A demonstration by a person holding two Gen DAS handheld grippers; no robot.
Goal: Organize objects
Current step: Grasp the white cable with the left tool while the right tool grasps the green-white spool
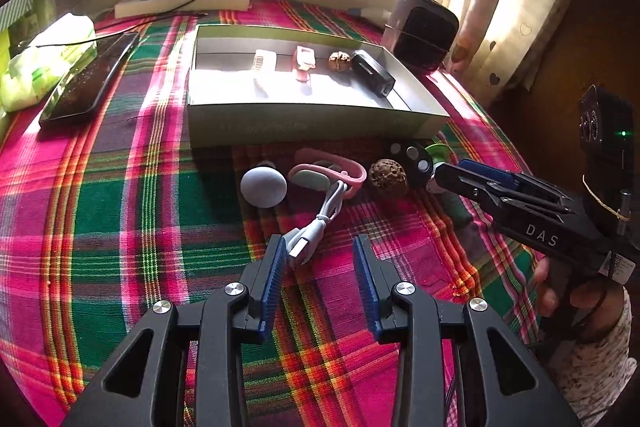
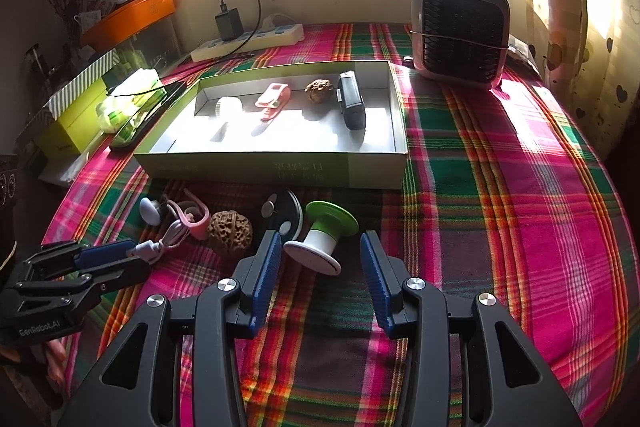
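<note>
We find the right claw (image 2: pixel 316 259) released, the green-and-white plastic spool (image 2: pixel 320 237) lying between its pads at twelve o'clock; we advise centring across the white barrel before clenching. Left claw (image 1: pixel 320 259) released.

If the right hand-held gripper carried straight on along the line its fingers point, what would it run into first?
Most likely the green-and-white spool, lying on its side on the plaid cloth just ahead of the open right hand-held gripper, slightly left of centre. Beyond it stands the shallow box. Depth is hard to judge here.
</note>
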